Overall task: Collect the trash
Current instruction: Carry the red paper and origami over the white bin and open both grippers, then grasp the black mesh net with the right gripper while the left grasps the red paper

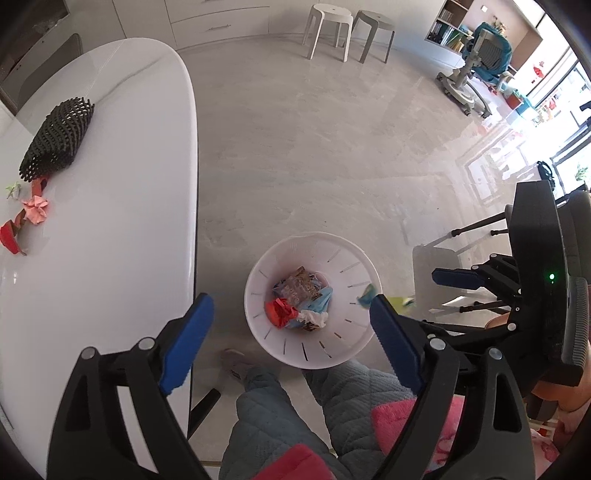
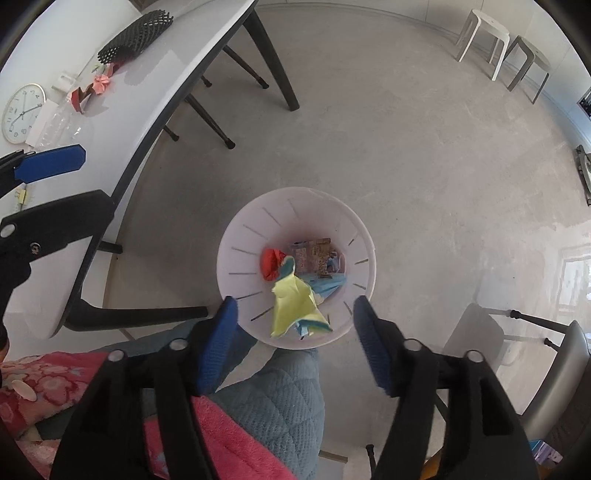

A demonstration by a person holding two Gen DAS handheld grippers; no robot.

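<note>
A white slotted trash bin (image 1: 347,258) stands on the floor beside the white table (image 1: 110,258). It holds a red crumpled wrapper (image 1: 280,312), a brown packet and blue scraps. In the right wrist view a yellow and teal paper (image 2: 293,306) is in mid-air over the bin (image 2: 240,236), free of the jaws. My right gripper (image 2: 293,314) is open above the bin. My left gripper (image 1: 291,317) is open and empty over the bin's near side. On the table lie a pink crumpled paper (image 1: 36,209), red paper strips (image 1: 9,236) and a black mesh sleeve (image 1: 55,138).
A wall clock face (image 2: 24,112), a clear plastic bottle (image 2: 59,127) and white packaging lie on the table. Black table legs (image 2: 273,62) stand to the left. Two stools (image 1: 347,29) stand far off. A grey chair (image 2: 554,369) is at right. The person's legs (image 2: 280,398) are below the grippers.
</note>
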